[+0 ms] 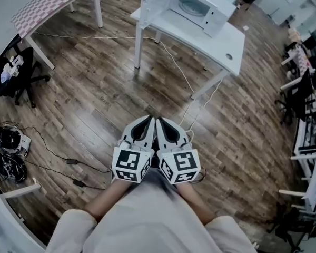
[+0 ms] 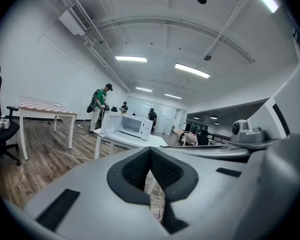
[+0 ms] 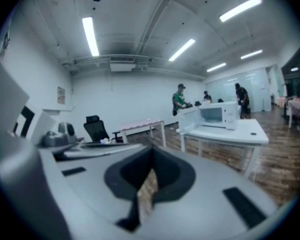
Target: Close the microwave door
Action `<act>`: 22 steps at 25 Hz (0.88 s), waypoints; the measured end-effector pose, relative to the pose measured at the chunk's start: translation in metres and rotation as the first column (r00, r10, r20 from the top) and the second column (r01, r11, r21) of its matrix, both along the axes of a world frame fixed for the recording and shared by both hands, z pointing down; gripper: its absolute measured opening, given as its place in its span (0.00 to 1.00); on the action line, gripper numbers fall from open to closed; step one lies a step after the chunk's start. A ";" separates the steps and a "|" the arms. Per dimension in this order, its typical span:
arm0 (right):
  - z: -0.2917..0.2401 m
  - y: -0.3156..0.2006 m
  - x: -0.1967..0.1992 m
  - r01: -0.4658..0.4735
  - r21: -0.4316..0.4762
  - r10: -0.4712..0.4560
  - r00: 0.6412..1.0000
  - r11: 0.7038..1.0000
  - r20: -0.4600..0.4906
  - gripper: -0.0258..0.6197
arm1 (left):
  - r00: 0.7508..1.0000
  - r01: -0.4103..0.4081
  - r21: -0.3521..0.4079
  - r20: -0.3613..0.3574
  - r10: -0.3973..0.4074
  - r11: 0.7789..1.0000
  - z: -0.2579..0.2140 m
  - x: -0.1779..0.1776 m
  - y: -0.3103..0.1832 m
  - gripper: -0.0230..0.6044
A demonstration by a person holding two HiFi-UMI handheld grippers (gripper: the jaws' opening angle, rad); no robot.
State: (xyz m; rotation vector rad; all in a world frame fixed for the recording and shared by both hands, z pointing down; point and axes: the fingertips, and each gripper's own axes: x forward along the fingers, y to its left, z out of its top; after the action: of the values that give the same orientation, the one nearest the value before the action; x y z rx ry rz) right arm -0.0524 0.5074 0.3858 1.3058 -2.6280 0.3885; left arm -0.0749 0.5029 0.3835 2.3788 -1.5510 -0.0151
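Note:
The white microwave [image 1: 197, 7] stands on a white table [image 1: 224, 46] far ahead of me, and its door [image 1: 157, 1] is swung open to the left. In the left gripper view the microwave [image 2: 134, 125] is small and distant, with the open door [image 2: 107, 123] at its left. The right gripper view shows the microwave [image 3: 217, 115] and its door [image 3: 188, 119] the same way. My left gripper [image 1: 149, 119] and right gripper [image 1: 159, 121] are held side by side close to my body. Both are shut on nothing, well short of the table.
A checker-topped table [image 1: 47, 4] stands at the far left with a black office chair [image 1: 16, 78] beside it. Cables and adapters [image 1: 68, 162] trail over the wooden floor at left. Desks and chairs [image 1: 305, 88] line the right side. People [image 2: 97, 106] stand behind the microwave table.

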 end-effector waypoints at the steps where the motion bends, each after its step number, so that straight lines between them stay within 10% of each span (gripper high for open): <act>1: 0.002 -0.001 -0.004 0.007 -0.007 -0.007 1.000 1.000 0.002 0.08 | 1.000 0.004 -0.004 -0.003 -0.004 1.000 0.002 -0.004 -0.001 0.06; 22: 0.001 -0.113 -0.032 0.045 -0.057 -0.040 0.995 0.997 0.093 0.08 | 0.998 0.056 -0.066 -0.012 -0.057 0.996 0.008 -0.034 -0.111 0.06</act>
State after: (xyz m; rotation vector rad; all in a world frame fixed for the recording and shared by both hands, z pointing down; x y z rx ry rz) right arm -0.0847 0.3948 0.3872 1.2402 -2.6920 0.5271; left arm -0.1085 0.3917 0.3916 2.2796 -1.5867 0.0068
